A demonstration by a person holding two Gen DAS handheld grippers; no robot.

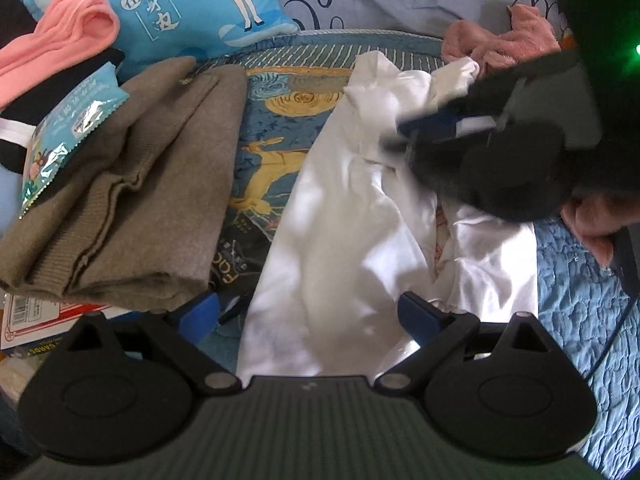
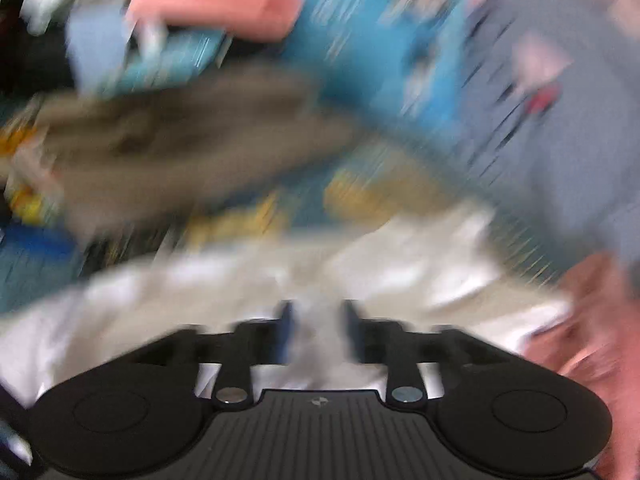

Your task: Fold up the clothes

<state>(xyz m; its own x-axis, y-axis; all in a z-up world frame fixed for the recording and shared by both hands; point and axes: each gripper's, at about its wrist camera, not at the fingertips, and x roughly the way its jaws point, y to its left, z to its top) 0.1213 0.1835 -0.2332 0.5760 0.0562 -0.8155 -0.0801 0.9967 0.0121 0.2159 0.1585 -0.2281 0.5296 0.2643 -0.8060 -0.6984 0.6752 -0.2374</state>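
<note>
my left jaws (image 1: pixel 308 312) hang wide apart over the near end of the crumpled white cotton garment (image 1: pixel 352 216), nothing pinched between them. that white piece stretches away from me across the blue quilted bed cover with the yellow swirl print (image 1: pixel 276 128), wrinkled and half bunched on its right side. just left of it, the folded grey-brown knit sweater (image 1: pixel 132 184) lies flat, a shiny blue foil packet (image 1: pixel 64 144) resting on its far left edge. my right jaws (image 2: pixel 318 330) come in from the right over the upper part of the white cloth; they stand partly apart with white fabric between them (the picture is smeared, so i cannot tell whether the pads actually press it). a fluffy pink towel (image 1: pixel 504 36) sits bunched beyond, a blue printed cushion (image 1: pixel 192 4) up at the back.
</note>
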